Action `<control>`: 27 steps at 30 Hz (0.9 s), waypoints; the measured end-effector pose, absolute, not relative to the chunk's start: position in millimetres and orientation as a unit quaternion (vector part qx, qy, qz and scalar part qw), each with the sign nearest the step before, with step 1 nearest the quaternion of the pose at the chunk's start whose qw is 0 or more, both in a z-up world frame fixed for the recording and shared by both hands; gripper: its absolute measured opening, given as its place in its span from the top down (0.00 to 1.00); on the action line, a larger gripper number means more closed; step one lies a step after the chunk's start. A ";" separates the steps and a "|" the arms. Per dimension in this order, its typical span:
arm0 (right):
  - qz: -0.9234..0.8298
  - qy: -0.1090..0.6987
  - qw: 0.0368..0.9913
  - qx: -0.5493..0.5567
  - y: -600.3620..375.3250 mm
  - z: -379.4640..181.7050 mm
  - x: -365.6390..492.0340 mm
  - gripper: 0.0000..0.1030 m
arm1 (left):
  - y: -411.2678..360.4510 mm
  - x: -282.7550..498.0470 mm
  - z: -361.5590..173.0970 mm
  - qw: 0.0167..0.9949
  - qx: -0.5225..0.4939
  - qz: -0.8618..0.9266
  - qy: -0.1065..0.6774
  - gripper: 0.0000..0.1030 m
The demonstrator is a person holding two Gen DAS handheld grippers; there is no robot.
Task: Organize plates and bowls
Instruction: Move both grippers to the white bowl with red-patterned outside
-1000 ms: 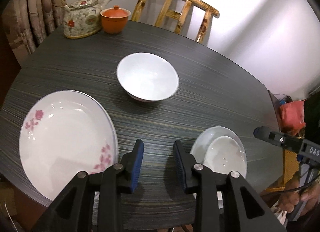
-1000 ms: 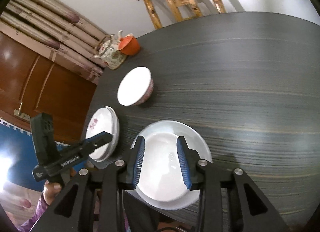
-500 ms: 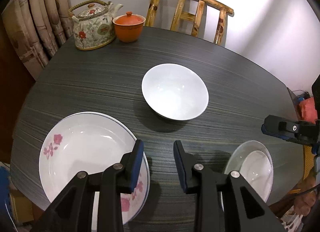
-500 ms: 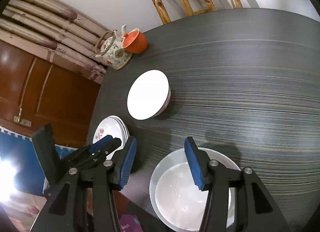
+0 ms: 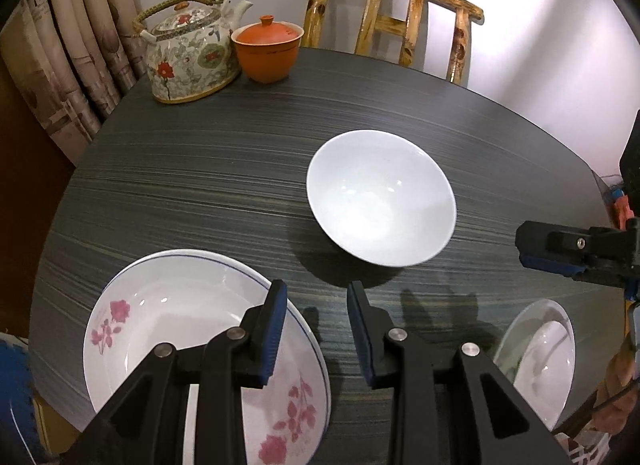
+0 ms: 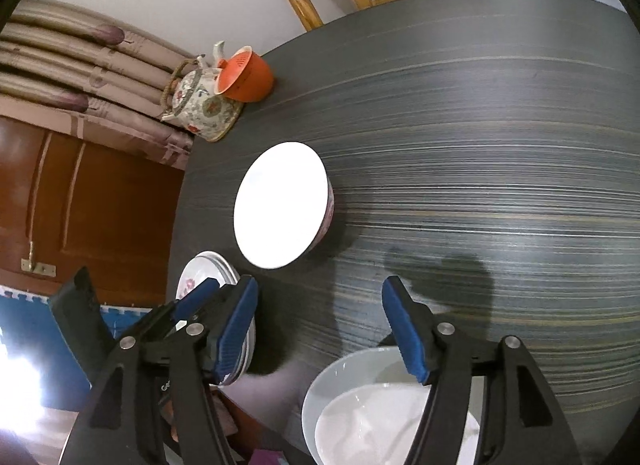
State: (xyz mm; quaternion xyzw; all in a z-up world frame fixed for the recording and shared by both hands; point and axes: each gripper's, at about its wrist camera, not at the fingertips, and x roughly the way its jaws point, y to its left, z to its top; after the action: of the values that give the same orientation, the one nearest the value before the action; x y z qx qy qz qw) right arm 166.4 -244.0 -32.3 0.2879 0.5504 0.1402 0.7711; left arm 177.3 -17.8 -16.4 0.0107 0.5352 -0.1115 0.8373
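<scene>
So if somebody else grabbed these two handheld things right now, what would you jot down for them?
Left tool: open, empty, hovering above the near table edge beside the flower-patterned white plates.
Right tool: open wide, empty, above the plain white bowl nested in a pale dish at the near edge.
Large white bowl: alone mid-table on the dark striped round table.
Done: the flowered plates look stacked; one bowl sits in the dish.
Left: probably collect the large bowl. The floral teapot and orange lidded cup at the far edge appear to be bystanders.
</scene>
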 end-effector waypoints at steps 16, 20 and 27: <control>0.126 0.573 0.760 0.280 -236.6 -54.2 201.1 0.34 | -5.9 209.8 -28.5 0.827 -0.016 -0.105 0.552 0.69; 0.127 0.573 0.760 0.280 -235.7 -55.8 205.2 0.33 | -1.0 218.7 -31.0 0.821 -0.037 -0.108 0.559 0.69; 0.123 0.574 0.762 0.274 -237.9 -58.4 210.9 0.33 | 1.4 228.4 -32.3 0.822 -0.043 -0.097 0.560 0.69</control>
State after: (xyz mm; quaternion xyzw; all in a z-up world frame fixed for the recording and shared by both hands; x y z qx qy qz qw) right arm 210.9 -237.9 -58.4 0.2737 0.5737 0.1227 0.7622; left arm 228.4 1.4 -32.3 -0.0429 0.5599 -0.0972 0.8217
